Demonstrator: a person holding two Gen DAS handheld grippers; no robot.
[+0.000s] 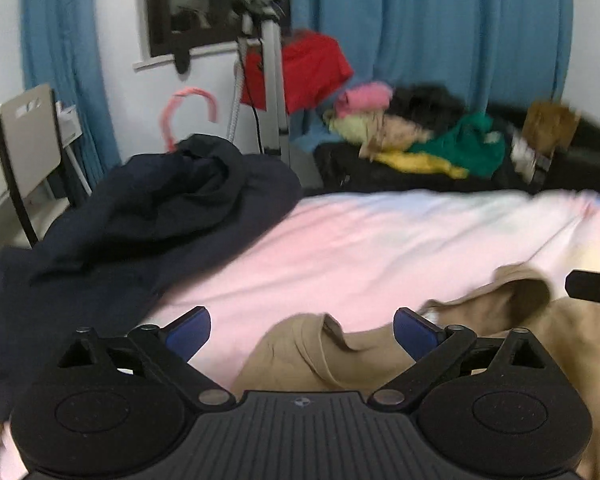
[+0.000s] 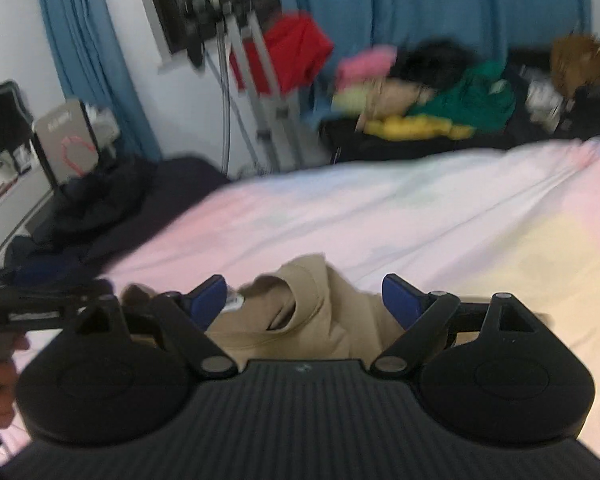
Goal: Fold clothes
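So the tan garment (image 1: 364, 364) is lying crumpled on the bed (image 1: 360, 240), at its near edge, right under both grippers. The left gripper (image 1: 302, 330) has its fingers spread wide with nothing between them, poised over the garment's left end. The right gripper (image 2: 304, 298) is the same, fingers wide apart above the rumpled opening of the cloth, not pinching anything. Looks to me like the pick-up step, before any fold has been made. Next move probably needs each gripper to pinch an edge and spread the thing flat. A dark blanket (image 1: 140, 220) sits left of the garment.
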